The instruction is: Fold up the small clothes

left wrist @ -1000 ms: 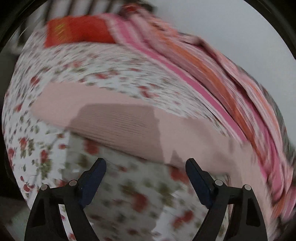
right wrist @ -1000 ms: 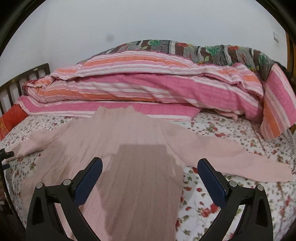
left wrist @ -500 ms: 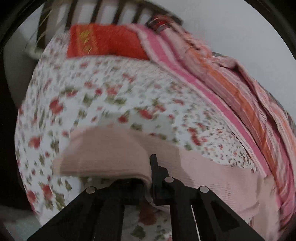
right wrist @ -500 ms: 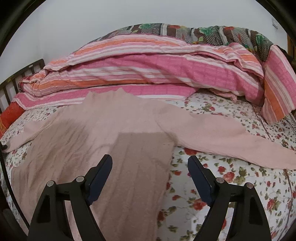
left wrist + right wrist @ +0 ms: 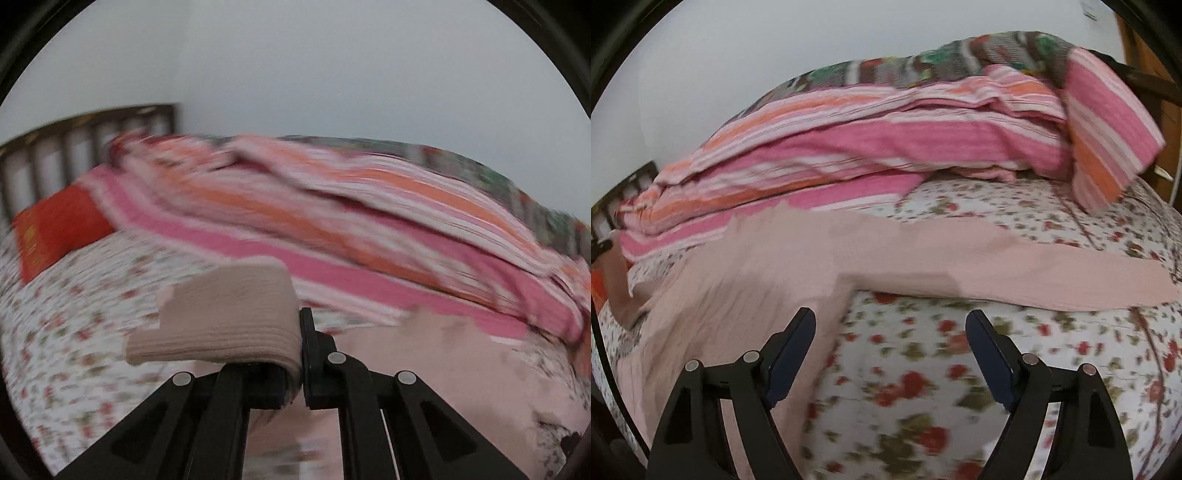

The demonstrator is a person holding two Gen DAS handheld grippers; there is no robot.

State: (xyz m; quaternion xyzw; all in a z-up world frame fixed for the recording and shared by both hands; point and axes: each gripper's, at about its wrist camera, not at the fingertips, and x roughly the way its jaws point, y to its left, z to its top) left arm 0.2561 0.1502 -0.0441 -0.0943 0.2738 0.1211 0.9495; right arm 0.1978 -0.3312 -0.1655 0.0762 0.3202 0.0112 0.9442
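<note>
A pale pink knit sweater point(image 5: 746, 273) lies spread on the floral bedsheet point(image 5: 923, 369), its right sleeve point(image 5: 1034, 266) stretched out to the right. My left gripper point(image 5: 300, 369) is shut on the left sleeve cuff point(image 5: 229, 317) and holds it lifted above the bed; the sweater's body point(image 5: 424, 354) shows to its right. My right gripper point(image 5: 890, 350) is open and empty, hovering low over the sheet beside the sweater's right edge, below the right sleeve.
A heap of pink and orange striped blankets point(image 5: 886, 140) lies along the far side of the bed by the white wall. A red pillow point(image 5: 55, 229) and dark wooden headboard point(image 5: 85, 125) are at the left. Wooden furniture point(image 5: 1145, 85) stands far right.
My left gripper closed on the left sleeve cuff and lifted it up from the bed. My right gripper moved right, from over the sweater's body to beside its edge.
</note>
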